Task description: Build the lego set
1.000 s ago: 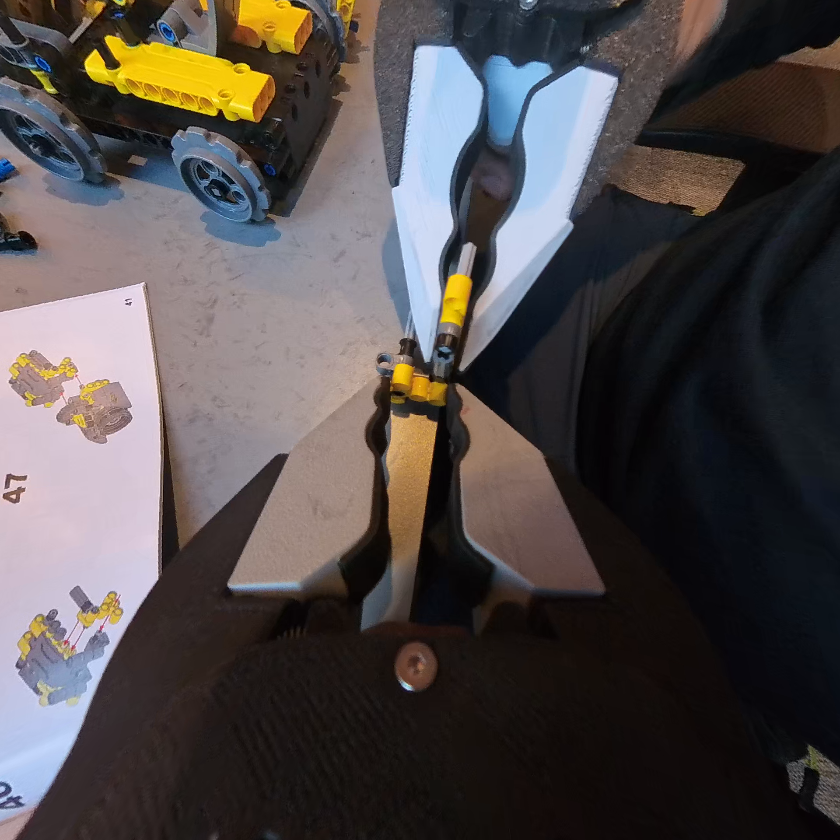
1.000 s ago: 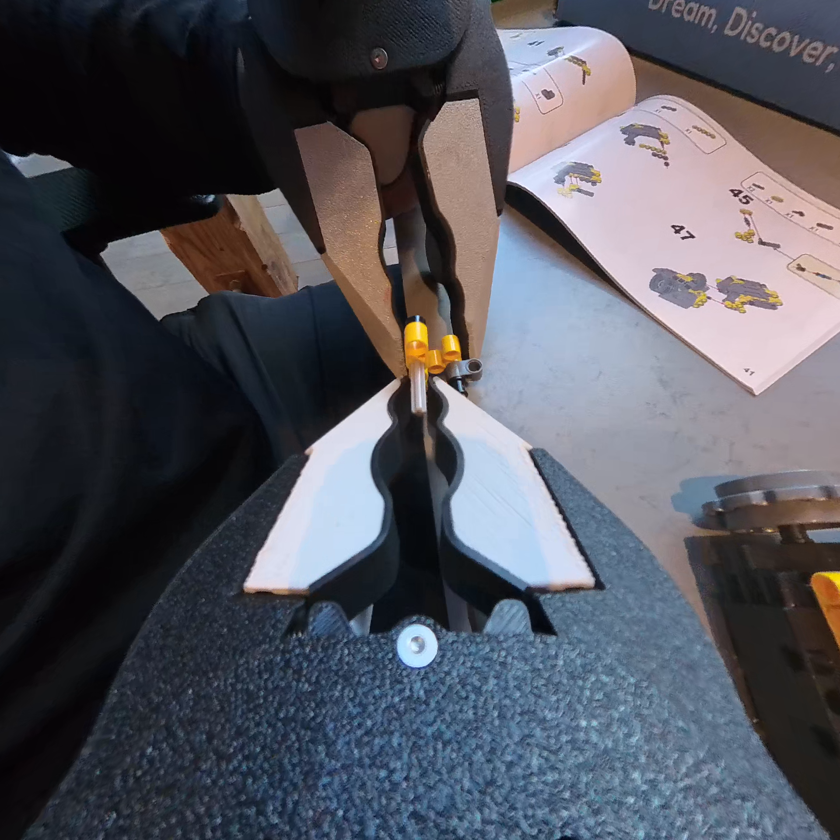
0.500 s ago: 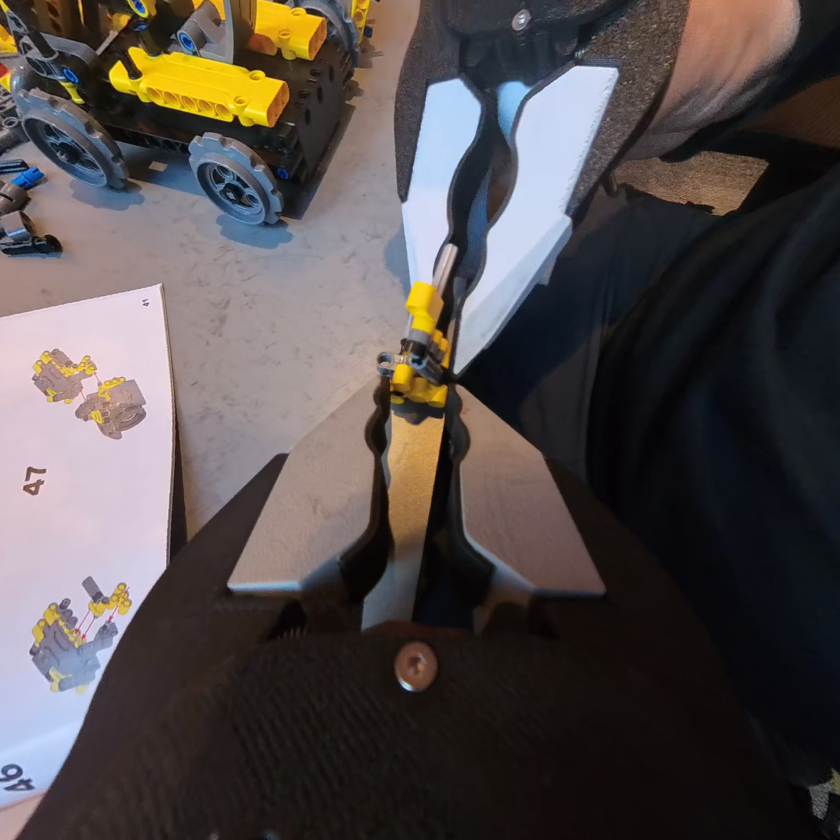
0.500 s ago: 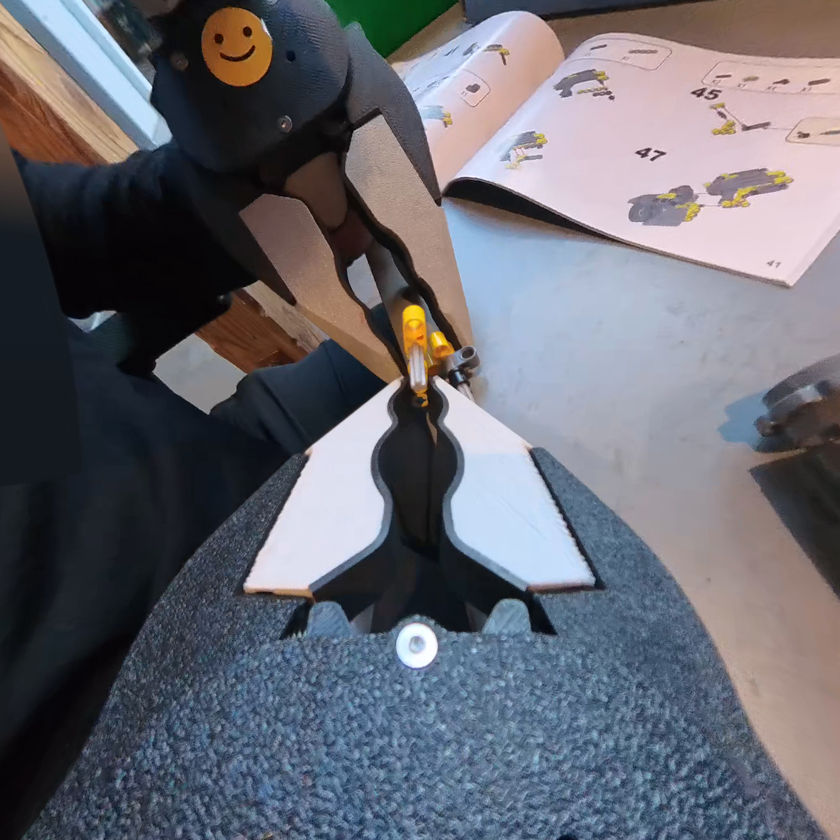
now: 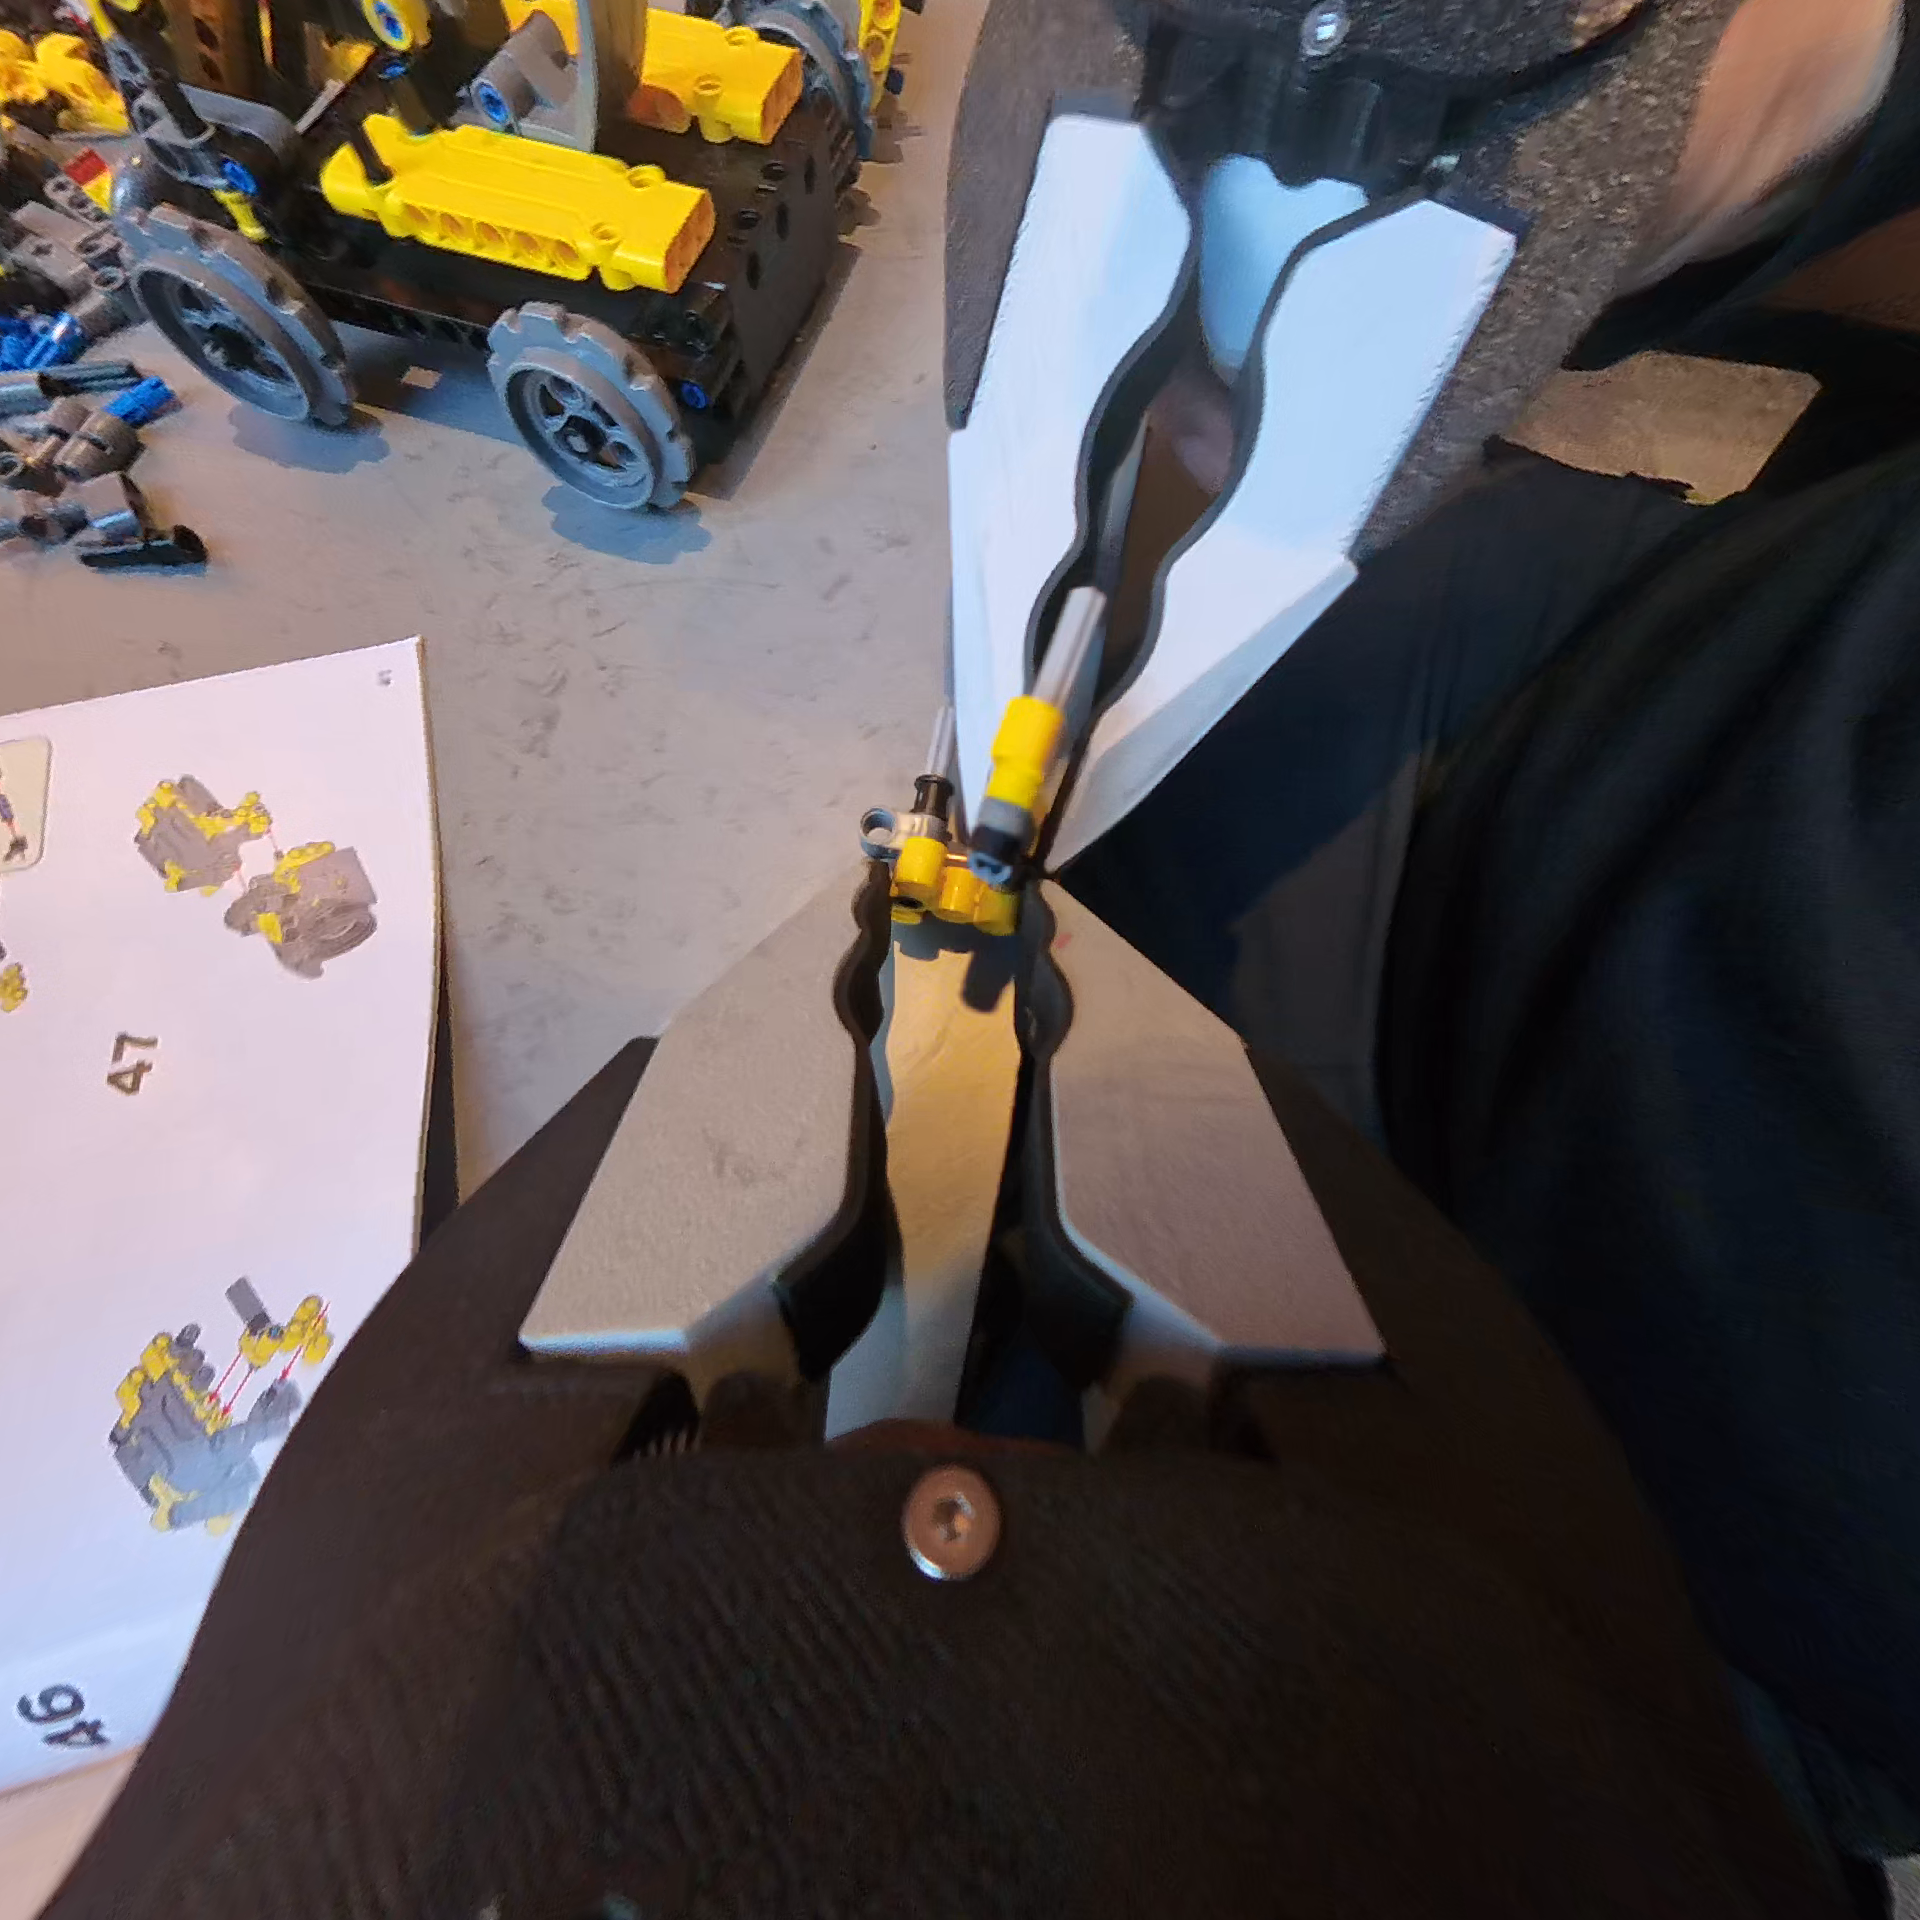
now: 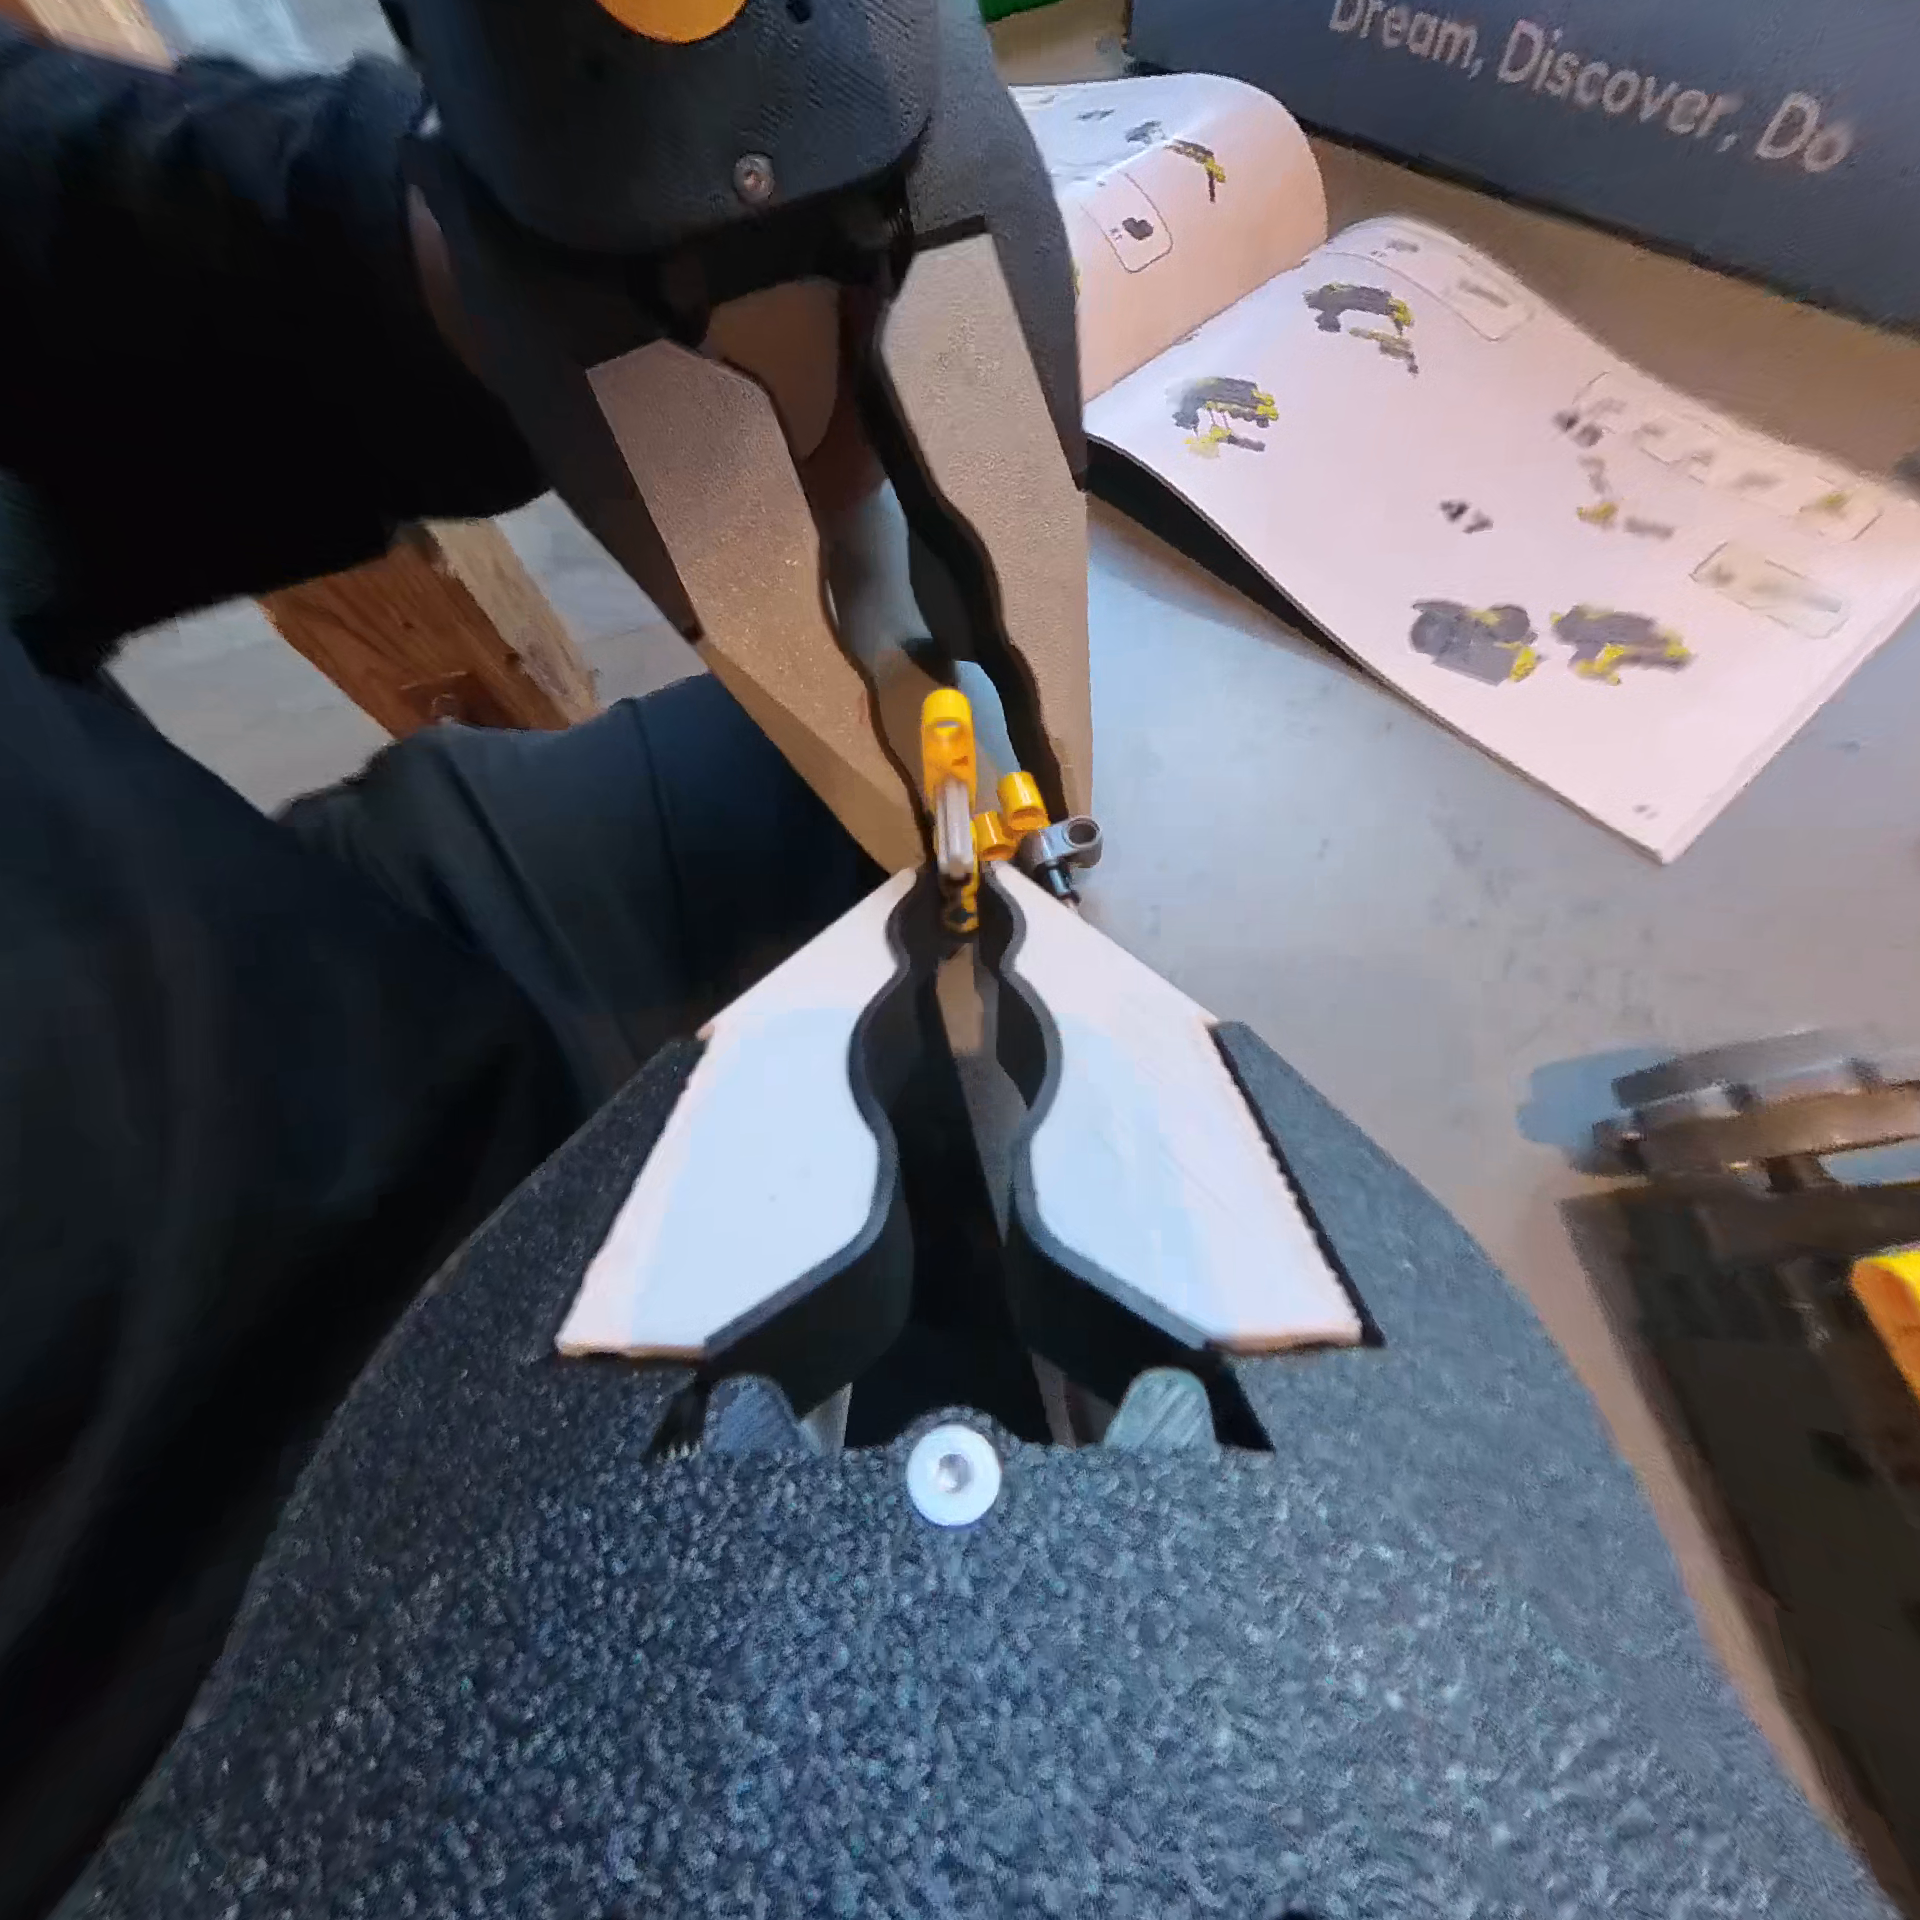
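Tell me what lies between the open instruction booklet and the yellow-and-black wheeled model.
In the left wrist view, bare grey tabletop separates the instruction booklet from the wheeled model; a few loose small dark and blue parts lie off to the left.

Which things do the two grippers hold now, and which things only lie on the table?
Held:
- left gripper: yellow connector piece
- right gripper: yellow-sleeved grey axle

Lying about:
- instruction booklet
- yellow and black wheeled model
- loose small parts
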